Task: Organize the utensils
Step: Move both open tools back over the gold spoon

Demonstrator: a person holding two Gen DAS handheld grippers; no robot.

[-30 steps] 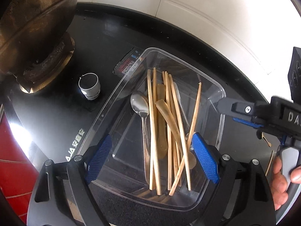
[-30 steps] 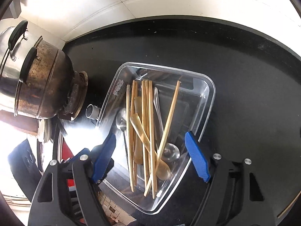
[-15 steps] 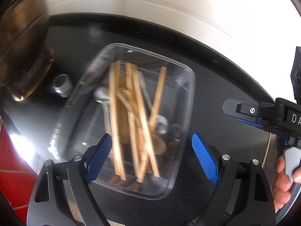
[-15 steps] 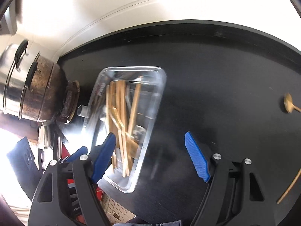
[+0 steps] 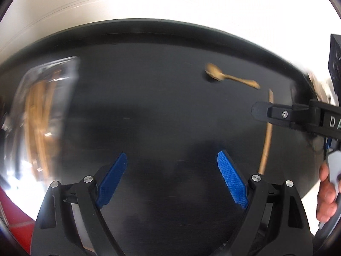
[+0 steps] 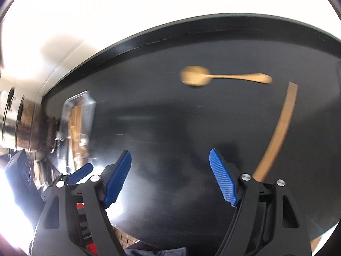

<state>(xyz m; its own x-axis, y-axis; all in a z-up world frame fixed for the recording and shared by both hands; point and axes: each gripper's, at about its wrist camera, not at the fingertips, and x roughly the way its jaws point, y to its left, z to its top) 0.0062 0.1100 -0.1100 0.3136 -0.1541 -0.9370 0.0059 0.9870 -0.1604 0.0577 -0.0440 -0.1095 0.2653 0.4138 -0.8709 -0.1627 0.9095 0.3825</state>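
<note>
A clear plastic tray [image 5: 42, 115] holding several wooden sticks and spoons lies blurred at the left of the black countertop; it also shows in the right wrist view [image 6: 77, 119]. A golden spoon [image 5: 230, 76] and a long wooden stick [image 5: 266, 132] lie loose on the counter to the right; the spoon [image 6: 223, 77] and the stick [image 6: 279, 128] also show in the right wrist view. My left gripper [image 5: 172, 179] is open and empty over bare counter. My right gripper [image 6: 170, 177] is open and empty, with the stick just right of it.
A black countertop [image 5: 159, 106] runs under white wall tiles [image 5: 170, 0]. Metal pots [image 6: 15, 123] stand at the far left beyond the tray. A hand [image 5: 327, 192] holds the right gripper's handle at the right edge of the left wrist view.
Both grippers have swung to the right, away from the tray. The tray has slid to the left of both views, and the loose spoon and stick have come into view.
</note>
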